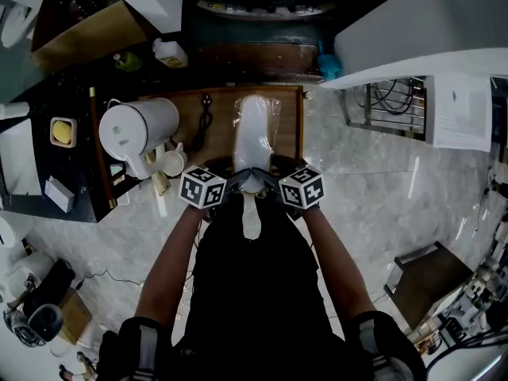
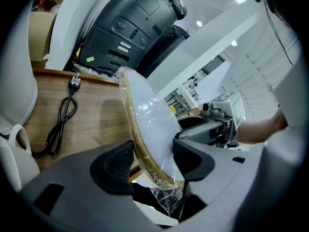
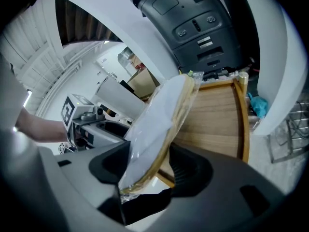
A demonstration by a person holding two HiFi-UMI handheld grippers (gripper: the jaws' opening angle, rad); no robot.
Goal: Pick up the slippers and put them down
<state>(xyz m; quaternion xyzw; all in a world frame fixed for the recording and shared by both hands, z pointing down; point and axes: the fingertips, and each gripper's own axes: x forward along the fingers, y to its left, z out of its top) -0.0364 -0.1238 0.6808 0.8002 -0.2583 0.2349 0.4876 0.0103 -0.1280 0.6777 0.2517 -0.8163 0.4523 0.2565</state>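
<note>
1. Here, in the head view, the left gripper (image 1: 236, 184) and the right gripper (image 1: 271, 182) meet at the near end of the slippers (image 1: 254, 133). These are a flat white pair sealed in clear, crinkled plastic. They stretch away over a brown wooden table (image 1: 290, 117) with a raised rim. To the left of them stand a rounded white kettle (image 1: 135, 129) and a small white cup (image 1: 171, 163). A black power cord (image 1: 205, 121) lies on the wood between kettle and slippers. Pale glossy marble floor (image 1: 381, 189) spreads to the right.

2. In the left gripper view, the two dark ribbed pads clamp the slippers from both sides, one on the tan woven sole edge and one on the smooth white upper. A loose tail of plastic hangs below the jaws. The pair stands on edge, tilted, over the wood grain. Whether its far tip touches the table cannot be told. The coiled cord and its plug lie to the left, well apart. A bulky dark grey machine (image 2: 130, 23) with buttons rises behind.

3. In the right gripper view, the pads likewise close on the slippers, with the sole edge against the right pad. The left gripper's marker cube shows beyond. A teal cloth (image 3: 256, 105) sits past the table's rim.
</note>
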